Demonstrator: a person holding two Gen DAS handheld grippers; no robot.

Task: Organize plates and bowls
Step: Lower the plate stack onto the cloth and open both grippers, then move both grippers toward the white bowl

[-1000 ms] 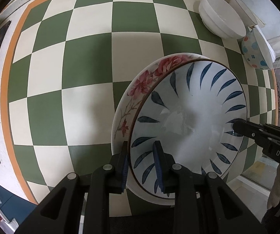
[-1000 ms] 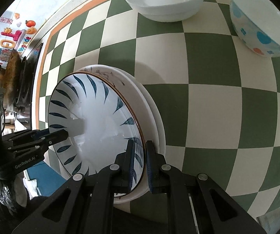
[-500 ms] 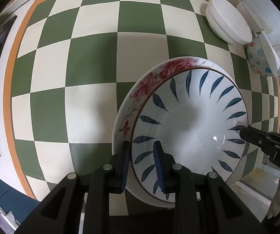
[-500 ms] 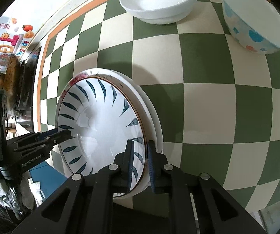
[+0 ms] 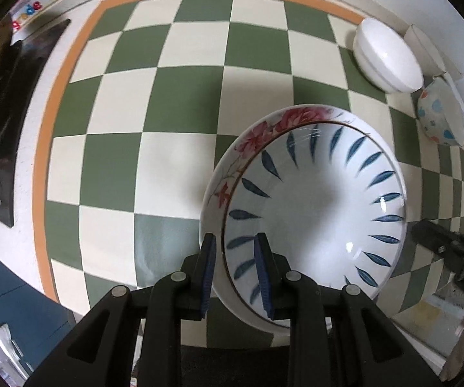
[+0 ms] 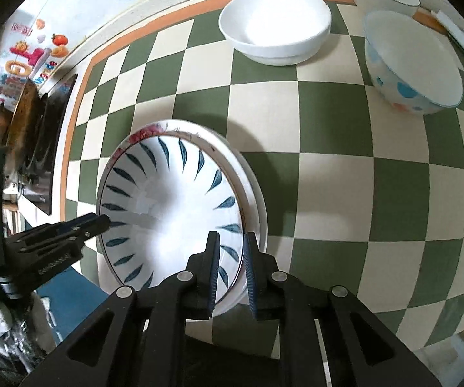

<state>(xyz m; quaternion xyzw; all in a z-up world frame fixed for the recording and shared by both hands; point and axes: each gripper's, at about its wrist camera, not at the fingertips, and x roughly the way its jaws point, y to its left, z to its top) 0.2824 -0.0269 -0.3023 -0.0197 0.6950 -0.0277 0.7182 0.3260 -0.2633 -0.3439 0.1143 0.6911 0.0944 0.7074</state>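
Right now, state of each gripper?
left gripper: open, fingers straddling the rim of the blue-leaf white plate.
right gripper: open, fingers straddling the same plate's opposite rim.

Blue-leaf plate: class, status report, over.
Left gripper and right gripper open, straddling blue-leaf plate rim. Plate nested on floral plate. Nothing in the way.

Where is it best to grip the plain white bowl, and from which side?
Grip the white bowl by its rim on the near side, one claw finger inside and one outside. It stands upright and open, and the dotted bowl stands close on its right.
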